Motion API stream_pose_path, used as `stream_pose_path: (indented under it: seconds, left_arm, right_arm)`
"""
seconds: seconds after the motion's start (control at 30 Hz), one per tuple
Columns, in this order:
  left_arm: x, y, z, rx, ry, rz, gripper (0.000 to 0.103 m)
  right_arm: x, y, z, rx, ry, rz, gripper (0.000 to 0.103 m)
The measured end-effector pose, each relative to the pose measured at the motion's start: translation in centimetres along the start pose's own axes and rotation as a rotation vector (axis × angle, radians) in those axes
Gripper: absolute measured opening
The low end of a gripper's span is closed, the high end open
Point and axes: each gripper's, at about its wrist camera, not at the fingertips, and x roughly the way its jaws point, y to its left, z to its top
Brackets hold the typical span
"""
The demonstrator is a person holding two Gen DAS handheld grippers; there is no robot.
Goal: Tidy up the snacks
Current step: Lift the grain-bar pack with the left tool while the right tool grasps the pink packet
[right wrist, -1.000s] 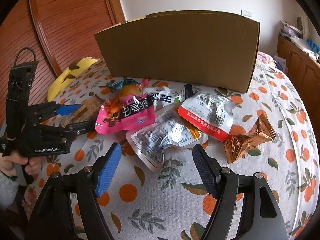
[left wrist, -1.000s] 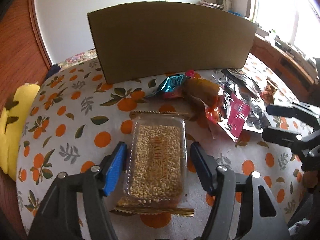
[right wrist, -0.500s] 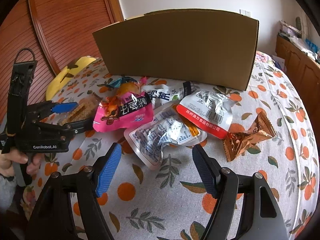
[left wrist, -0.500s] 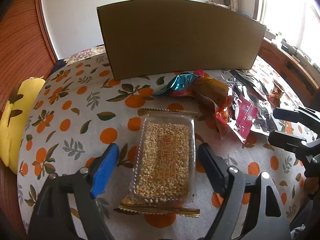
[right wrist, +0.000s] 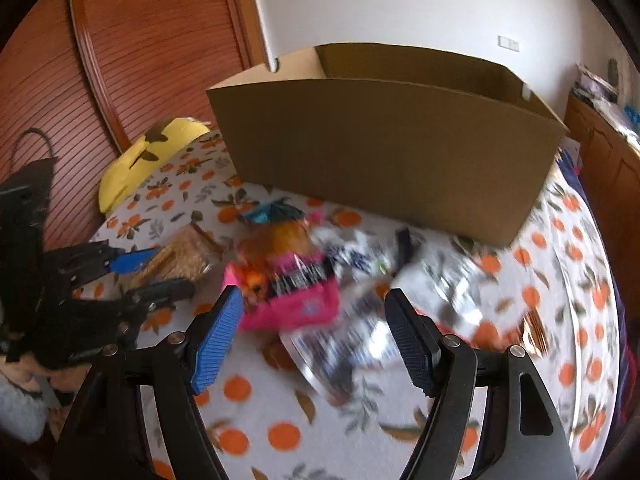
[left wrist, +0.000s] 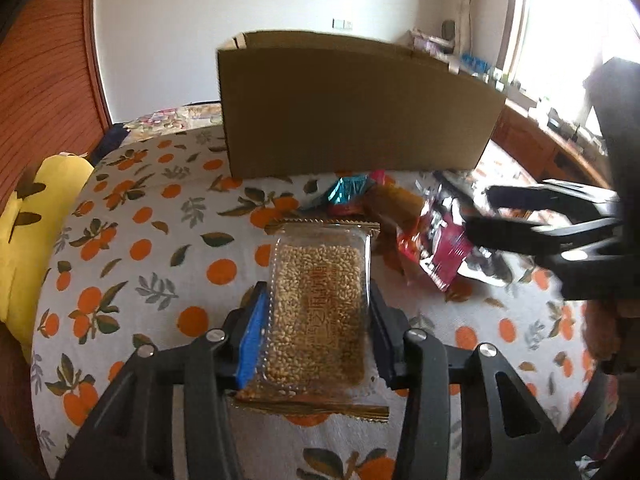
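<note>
A: Nearest the left wrist camera, the left gripper (left wrist: 316, 328) is closing on the clear pack of puffed-grain bar (left wrist: 318, 312). The blue pad sits against one long side and the black pad against the other, so the pack is pinched between them, low over the orange-print tablecloth (left wrist: 132, 264).

B: And the right gripper (right wrist: 314, 332)?

A: Its jaws stand wide with nothing in them, above the pink snack packet (right wrist: 288, 300) and a blurred silver pouch (right wrist: 336, 352). Behind those lies the loose heap of wrappers, then the open cardboard box (right wrist: 384, 152) at the far side of the table.

B: What could spoil things?

A: The pack's plastic looks slick and soft. The grip is on its near half, so the far end might sag, or the pack might slide out on the way to the box. Squeezing harder could crush the grain. The box's near wall is tall too, and a low carry would snag the crimped foil edge.
</note>
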Motion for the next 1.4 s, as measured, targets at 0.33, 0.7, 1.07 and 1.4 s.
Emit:
stream_pose_path:
  seconds: [0.33, 0.7, 1.07, 1.4]
  left_arm:
    - [-2.4, 1.5, -0.5, -0.017, -0.050, 0.012, 0.045]
    - [-4.5, 1.7, -1.5, -0.023, -0.078, 0.006, 0.045]
    - [-6.3, 1.5, -2.4, -0.026, -0.095, 0.012, 0.045]
    - [-8.9, -0.2, -2.4, -0.004, -0.120, 0.025, 0.045]
  right_arm:
    - [5.6, 2.2, 3.5, -0.076, 0.111, -0.015, 0.068]
    - [8.8, 3.8, 3.7, -0.154, 0.212, -0.087, 0.070]
    - [7.9, 4.8, 3.4, -0.165, 0.237, -0.128, 0.056]
    - [4.5, 5.3, 2.4, -0.132, 0.191, -0.100, 0.033]
